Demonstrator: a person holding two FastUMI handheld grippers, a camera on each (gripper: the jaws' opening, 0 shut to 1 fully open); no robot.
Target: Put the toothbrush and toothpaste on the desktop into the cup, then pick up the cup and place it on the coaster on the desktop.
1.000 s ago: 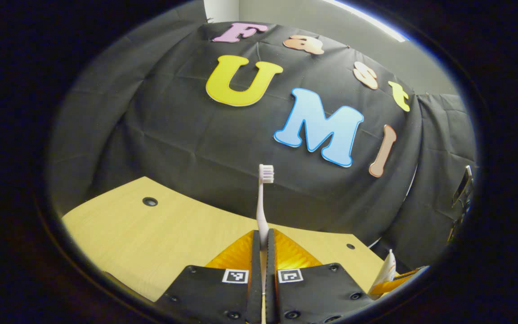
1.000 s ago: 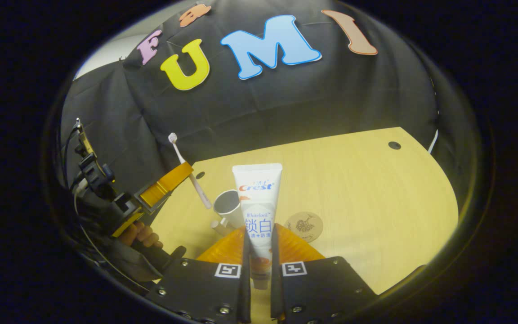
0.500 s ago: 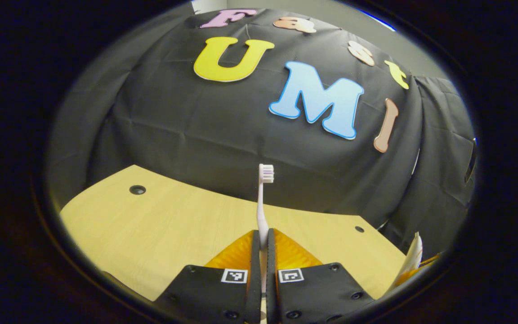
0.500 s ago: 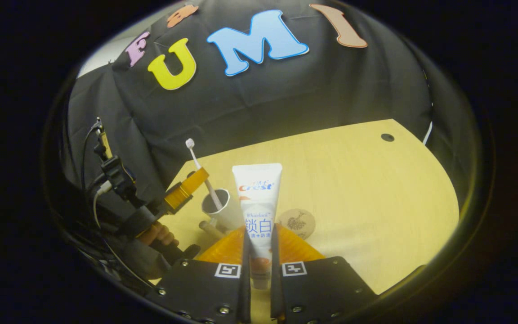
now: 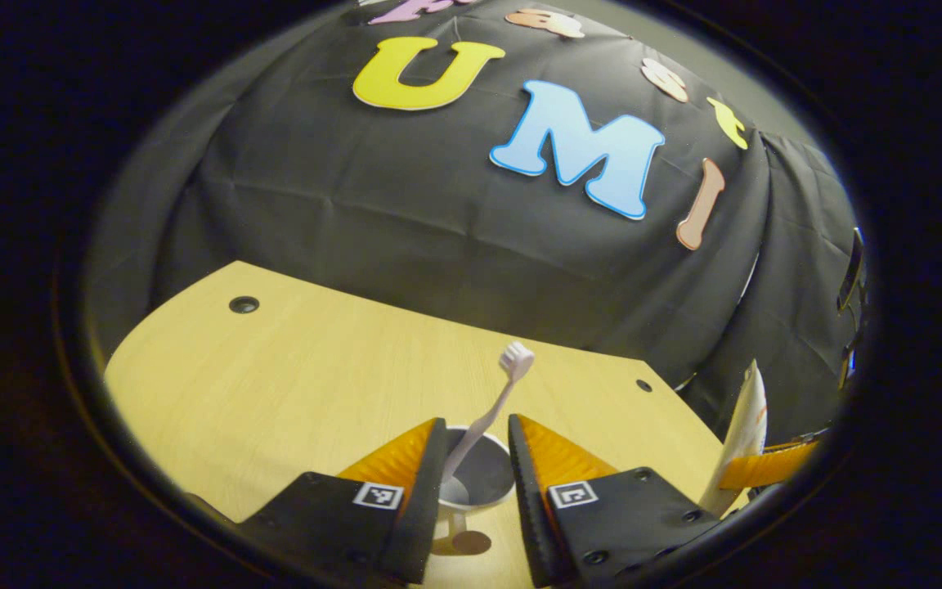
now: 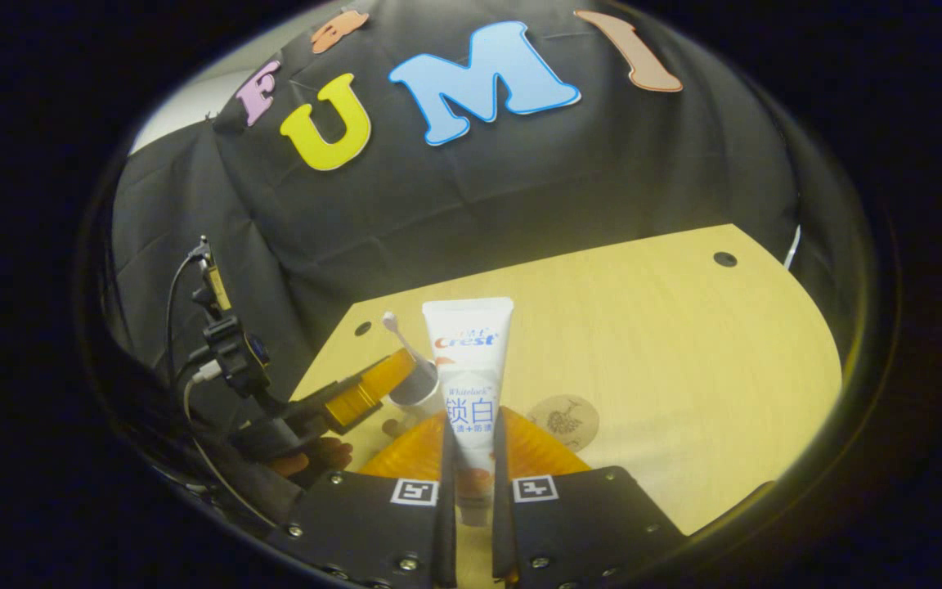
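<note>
The pale pink toothbrush point(image 5: 497, 401) leans loose inside the white cup point(image 5: 477, 483), its head up and to the right. My left gripper point(image 5: 475, 425) is open, one finger on either side of the cup's rim. In the right gripper view the cup point(image 6: 420, 389) stands left of the round coaster point(image 6: 562, 417), with the toothbrush point(image 6: 396, 327) sticking out and the left gripper point(image 6: 365, 388) beside it. My right gripper point(image 6: 469, 421) is shut on the white toothpaste tube point(image 6: 471, 360), held upright above the desk. The tube point(image 5: 747, 409) also appears at the right of the left gripper view.
The wooden desk point(image 6: 667, 343) stretches wide to the right of the coaster, with small cable holes point(image 6: 724, 259) near its far edge. A hand point(image 6: 311, 456) holds the left gripper. The black cloth wall stands close behind the desk.
My left gripper lowered over the cup and opened, letting the toothbrush go; it now leans in the cup. The right gripper kept its hold on the toothpaste and barely moved.
</note>
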